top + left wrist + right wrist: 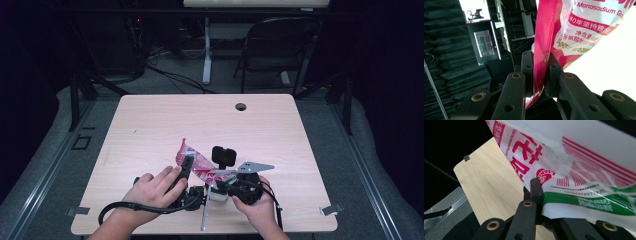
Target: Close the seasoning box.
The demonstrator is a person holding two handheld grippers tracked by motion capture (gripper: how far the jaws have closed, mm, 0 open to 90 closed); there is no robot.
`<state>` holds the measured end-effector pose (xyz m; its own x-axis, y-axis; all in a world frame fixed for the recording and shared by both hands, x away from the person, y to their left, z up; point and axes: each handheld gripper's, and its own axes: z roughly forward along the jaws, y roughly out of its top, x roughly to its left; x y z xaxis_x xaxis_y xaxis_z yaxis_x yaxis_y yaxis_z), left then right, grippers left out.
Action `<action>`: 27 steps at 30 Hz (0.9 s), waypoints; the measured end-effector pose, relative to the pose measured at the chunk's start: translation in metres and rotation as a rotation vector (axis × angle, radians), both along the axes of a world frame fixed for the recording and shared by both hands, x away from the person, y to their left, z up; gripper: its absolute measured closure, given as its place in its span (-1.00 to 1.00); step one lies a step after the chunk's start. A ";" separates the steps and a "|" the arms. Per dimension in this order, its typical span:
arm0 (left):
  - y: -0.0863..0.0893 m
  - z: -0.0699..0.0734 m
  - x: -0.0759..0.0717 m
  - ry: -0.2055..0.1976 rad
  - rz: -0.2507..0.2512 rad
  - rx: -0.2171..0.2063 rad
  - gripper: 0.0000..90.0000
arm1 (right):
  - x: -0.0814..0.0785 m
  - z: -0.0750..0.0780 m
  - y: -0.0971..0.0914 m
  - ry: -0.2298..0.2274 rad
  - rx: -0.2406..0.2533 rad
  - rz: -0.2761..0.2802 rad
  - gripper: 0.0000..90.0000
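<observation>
A pink, red and white plastic seasoning bag hangs just above the wooden table near its front edge, held between both hands. My left gripper is shut on the bag's pink side edge, with both black pads pressed against the film. My right gripper is shut on the opposite end, next to a green stripe. One of its jaws shows in the right gripper view and the bag covers the other. The bag carries red and white print.
A round cable hole sits near the table's far edge. A black folding chair and a white desk leg stand beyond the table. Metal clips mark the front corners. Bare wood lies below the bag.
</observation>
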<state>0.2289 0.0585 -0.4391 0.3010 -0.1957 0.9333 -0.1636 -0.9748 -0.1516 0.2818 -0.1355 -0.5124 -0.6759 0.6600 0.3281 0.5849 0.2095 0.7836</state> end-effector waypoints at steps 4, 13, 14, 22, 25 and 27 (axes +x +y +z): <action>0.000 0.000 0.000 0.000 0.000 0.004 0.80 | 0.000 0.000 0.000 0.000 0.001 -0.003 1.00; -0.001 0.001 -0.001 0.002 -0.002 0.005 0.80 | 0.000 0.000 0.000 0.003 -0.003 0.003 1.00; -0.001 0.001 -0.001 0.002 -0.002 0.004 0.80 | -0.001 0.000 0.000 0.002 -0.004 0.001 1.00; -0.002 0.002 0.000 0.001 -0.005 0.006 0.78 | -0.001 0.001 -0.001 0.000 -0.005 0.002 1.00; -0.002 0.002 0.000 -0.001 -0.005 0.004 0.78 | -0.001 0.001 -0.001 -0.001 -0.004 -0.001 1.00; -0.002 0.002 0.000 0.001 -0.003 0.005 0.78 | -0.001 0.002 -0.002 -0.004 -0.005 -0.005 1.00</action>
